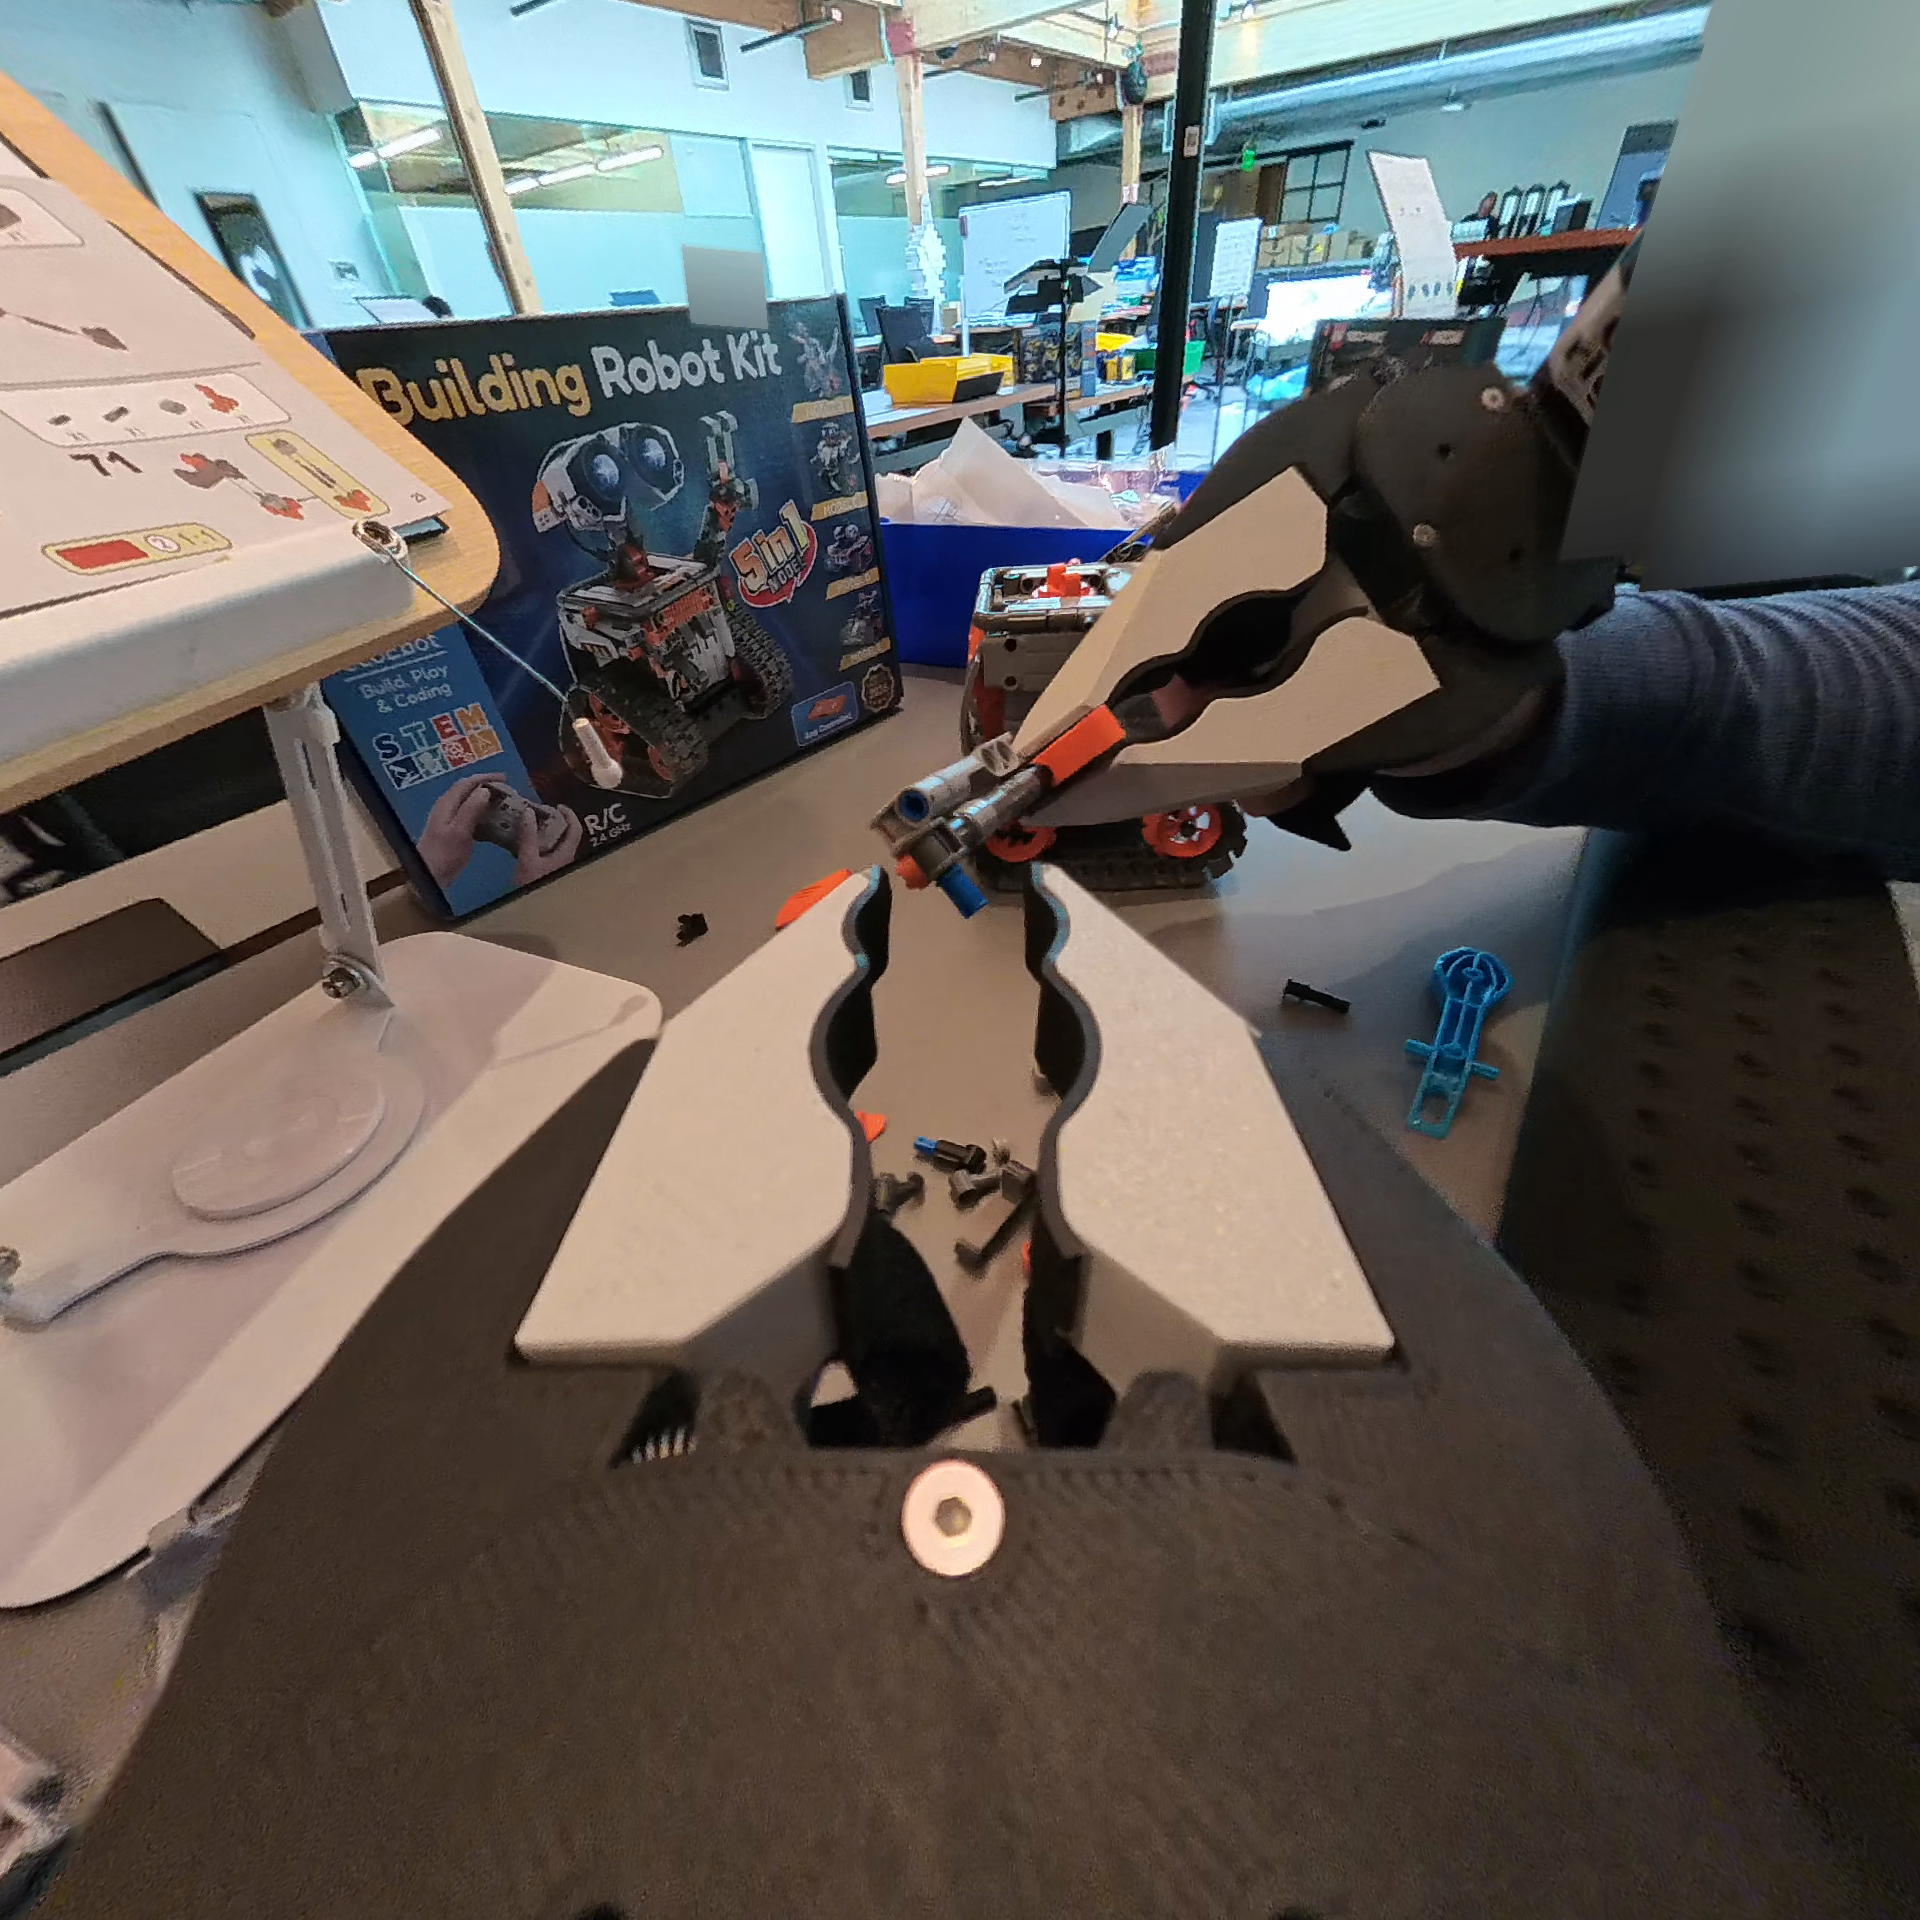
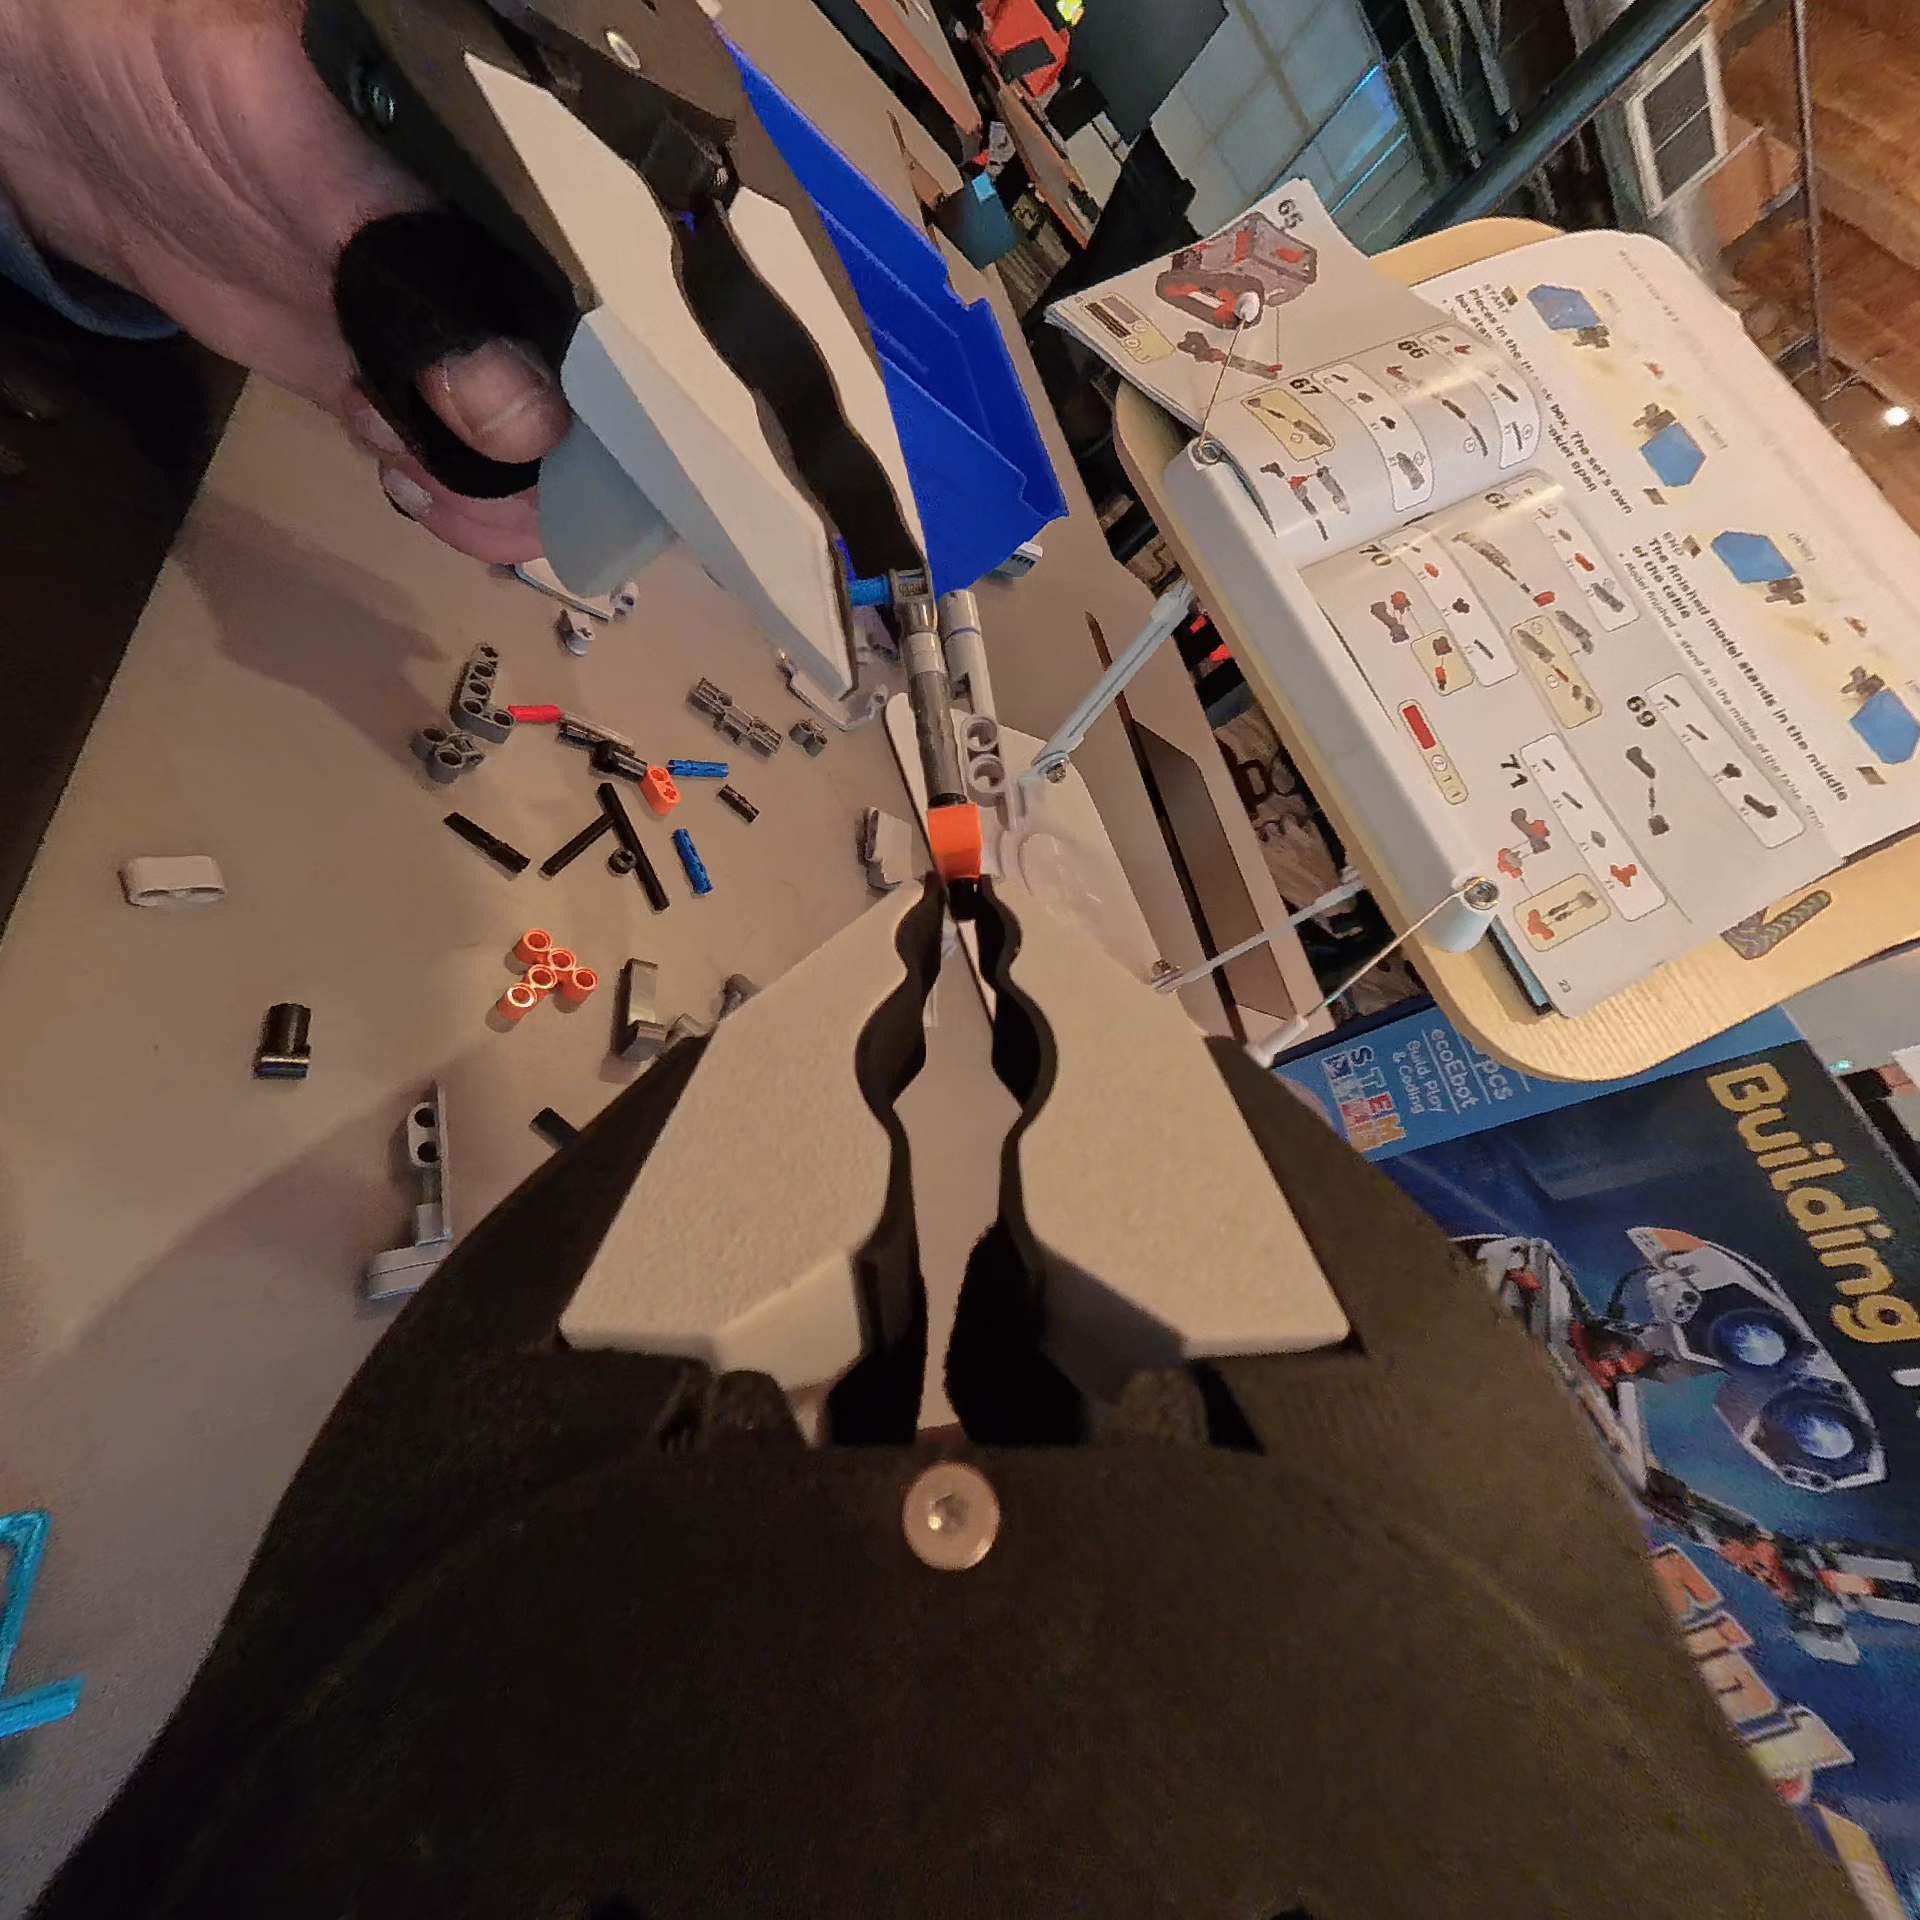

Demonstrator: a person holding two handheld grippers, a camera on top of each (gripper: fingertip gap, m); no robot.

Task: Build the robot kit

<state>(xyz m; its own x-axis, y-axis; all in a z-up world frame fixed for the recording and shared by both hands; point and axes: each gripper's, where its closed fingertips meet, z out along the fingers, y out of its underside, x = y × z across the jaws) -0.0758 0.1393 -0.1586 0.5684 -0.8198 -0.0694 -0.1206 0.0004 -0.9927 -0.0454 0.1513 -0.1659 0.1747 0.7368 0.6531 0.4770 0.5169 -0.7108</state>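
Note:
My right gripper comes in from the right, held by a hand in a blue sleeve. It is shut on the orange-sleeved end of a small rod assembly of grey rods with a blue pin at its far end. In the right wrist view my right gripper clamps the assembly just below the orange sleeve. My left gripper is open, and the blue pin sits between its fingertips without visible contact. It shows at upper left in the right wrist view, held by a bare hand.
A robot kit box stands at the back. An open instruction booklet lies on a white tilted stand at left. A tracked robot model, a blue bin, a blue tool and loose pieces lie on the table.

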